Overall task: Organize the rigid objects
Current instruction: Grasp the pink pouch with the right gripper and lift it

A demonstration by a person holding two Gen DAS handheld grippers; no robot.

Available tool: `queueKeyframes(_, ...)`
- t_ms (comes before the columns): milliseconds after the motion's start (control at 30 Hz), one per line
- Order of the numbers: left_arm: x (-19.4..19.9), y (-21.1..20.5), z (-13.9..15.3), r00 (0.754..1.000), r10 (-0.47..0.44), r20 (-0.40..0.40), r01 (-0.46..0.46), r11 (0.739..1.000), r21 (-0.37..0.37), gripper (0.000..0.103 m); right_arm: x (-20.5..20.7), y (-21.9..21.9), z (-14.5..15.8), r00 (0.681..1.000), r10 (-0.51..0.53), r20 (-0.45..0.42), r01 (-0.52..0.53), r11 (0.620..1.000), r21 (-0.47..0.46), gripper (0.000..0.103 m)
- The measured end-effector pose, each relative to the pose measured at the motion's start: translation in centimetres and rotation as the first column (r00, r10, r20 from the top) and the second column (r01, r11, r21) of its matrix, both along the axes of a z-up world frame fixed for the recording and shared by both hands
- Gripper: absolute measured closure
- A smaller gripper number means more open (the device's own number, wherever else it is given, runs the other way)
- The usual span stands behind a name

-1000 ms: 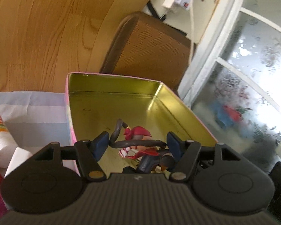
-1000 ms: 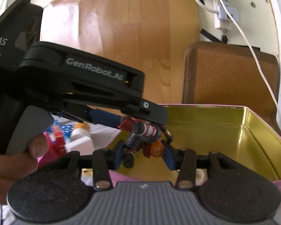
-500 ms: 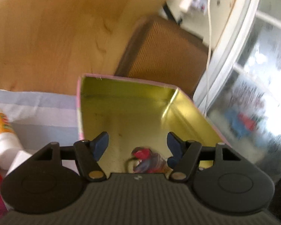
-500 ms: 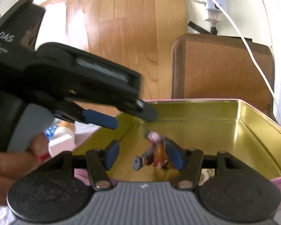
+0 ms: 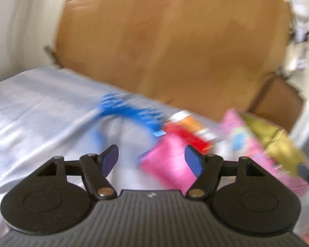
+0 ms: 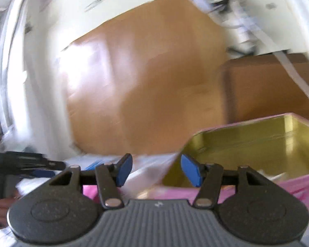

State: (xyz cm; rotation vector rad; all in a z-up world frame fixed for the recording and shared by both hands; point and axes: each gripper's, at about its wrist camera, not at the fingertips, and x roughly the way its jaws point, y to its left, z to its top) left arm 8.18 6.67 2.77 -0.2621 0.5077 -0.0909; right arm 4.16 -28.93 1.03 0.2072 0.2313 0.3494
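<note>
Both views are motion-blurred. My left gripper (image 5: 151, 160) is open and empty above the light cloth (image 5: 41, 103). Just ahead of it lie a pink packet (image 5: 166, 162), a red and orange box (image 5: 187, 131) and a blue item (image 5: 129, 111). The pink tin with a gold inside (image 5: 278, 142) is at the right edge. My right gripper (image 6: 156, 169) is open and empty, beside the tin's left corner (image 6: 247, 144). The figurine is not visible inside the tin. The left gripper (image 6: 26, 162) shows at the far left of the right wrist view.
A wooden floor (image 5: 175, 41) lies beyond the cloth. A brown chair (image 6: 267, 86) stands behind the tin, with white cables (image 6: 247, 26) on the wall above it. A white frame (image 6: 20, 72) rises at the left.
Both grippers let go of the figurine, which dropped into the tin. The left gripper has swung left over the cloth. The right gripper has pulled back and turned left from the tin.
</note>
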Motion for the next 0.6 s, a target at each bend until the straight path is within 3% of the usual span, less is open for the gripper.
queueKeyframes(100, 0.1, 1.1, -2.0, 0.999, 0.044, -0.021, -0.043, 0.998, 0.037, 0.03, 1.1, 4.3, -0.8, 0.989, 0.113, -0.09, -0.118, 0.992, -0.044, 0.05)
queueKeyframes(167, 0.2, 1.6, -2.9, 0.998, 0.056, -0.023, -0.055, 0.997, 0.054, 0.03, 2.8, 6.8, -1.6, 0.966, 0.175, -0.192, -0.184, 0.983, -0.03, 0.058)
queueKeyframes(233, 0.3, 2.6, -3.0, 0.999, 0.049, -0.024, -0.049, 0.999, 0.007, 0.03, 3.8, 8.7, -2.4, 0.94, 0.223, -0.259, -0.228, 0.974, 0.009, 0.059)
queueKeyframes(600, 0.8, 2.6, -3.5, 0.996, 0.062, -0.069, -0.066, 0.997, -0.044, 0.03, 9.0, 12.9, -4.5, 0.896, 0.211, -0.39, -0.173, 0.976, 0.131, 0.059)
